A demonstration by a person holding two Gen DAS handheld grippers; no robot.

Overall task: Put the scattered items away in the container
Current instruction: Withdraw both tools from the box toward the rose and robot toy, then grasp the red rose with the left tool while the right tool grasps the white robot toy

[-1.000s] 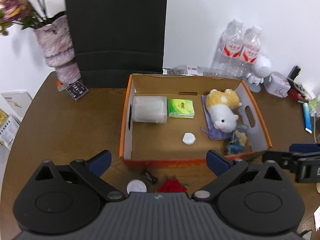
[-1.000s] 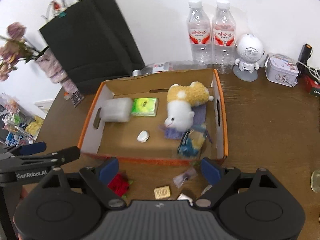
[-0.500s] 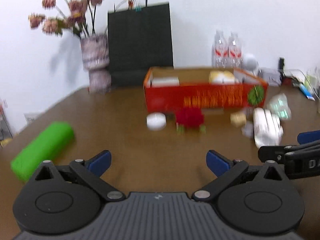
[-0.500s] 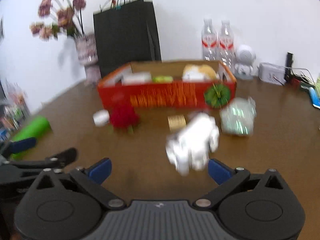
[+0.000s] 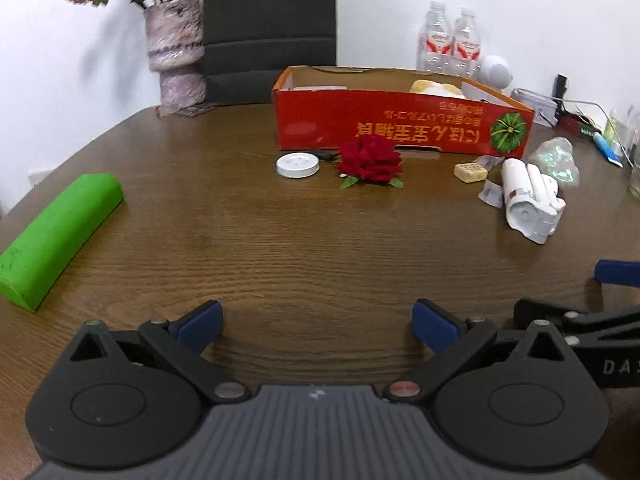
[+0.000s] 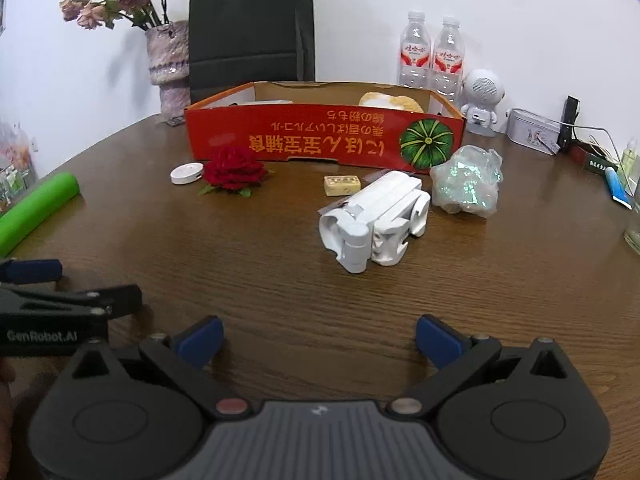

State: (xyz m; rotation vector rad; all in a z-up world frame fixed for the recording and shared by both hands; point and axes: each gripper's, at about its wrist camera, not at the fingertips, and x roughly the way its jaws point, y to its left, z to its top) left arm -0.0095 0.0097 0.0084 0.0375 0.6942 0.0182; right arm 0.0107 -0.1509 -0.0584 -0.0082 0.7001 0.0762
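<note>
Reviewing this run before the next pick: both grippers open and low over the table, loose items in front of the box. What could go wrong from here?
1. The white folded gadget is bulky and irregular; the right gripper may get a poor hold and drop it.
2. The crinkly iridescent bag sits close beside it and could get snagged or dragged.
3. The red rose lies almost against the red box wall, leaving the left gripper little jaw clearance.

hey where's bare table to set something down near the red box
Bare wood between the green roll and the white round case, and all along the near edge by both tongs. Crowded in front of the red box: rose, white folded gadget, shiny bag.
</note>
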